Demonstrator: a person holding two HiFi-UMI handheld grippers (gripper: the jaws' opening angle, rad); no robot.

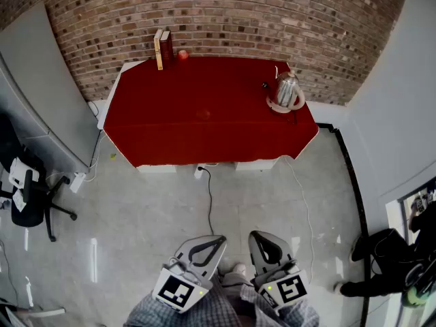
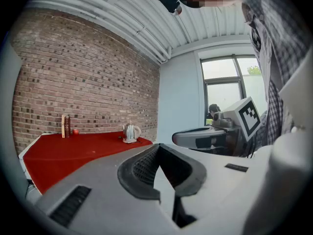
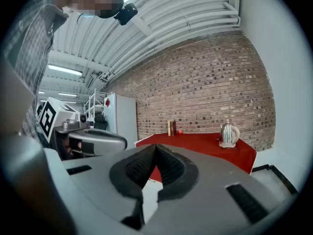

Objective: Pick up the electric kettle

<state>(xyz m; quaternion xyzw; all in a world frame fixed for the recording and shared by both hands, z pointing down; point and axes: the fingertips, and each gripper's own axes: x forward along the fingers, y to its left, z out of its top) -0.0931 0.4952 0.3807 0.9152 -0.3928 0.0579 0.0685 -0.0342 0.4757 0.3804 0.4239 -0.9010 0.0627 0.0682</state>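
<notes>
Two tongs show low in the head view, at about 6 o'clock, above the grey floor [image 1: 136, 203]: the left tongs [image 1: 206, 242] and the right tongs [image 1: 263, 241], side by side and near each other. In each gripper view the two jaws meet at their tips and nothing is between them, so both tongs are closed and empty.

The electric kettle [image 1: 286, 90] stands upright on the bench [image 1: 204, 118], which has a red cover. It is at about 1 o'clock from the tongs, well apart from them, near the far right corner of the bench.

At about 11 o'clock, two books [image 1: 162, 48] stand upright at the far edge, against the brick wall [image 1: 238, 19]. A small red round thing [image 1: 182, 55] is just beside them. A dark cable [image 1: 210, 196] lies on the floor between the bench and the tongs.
</notes>
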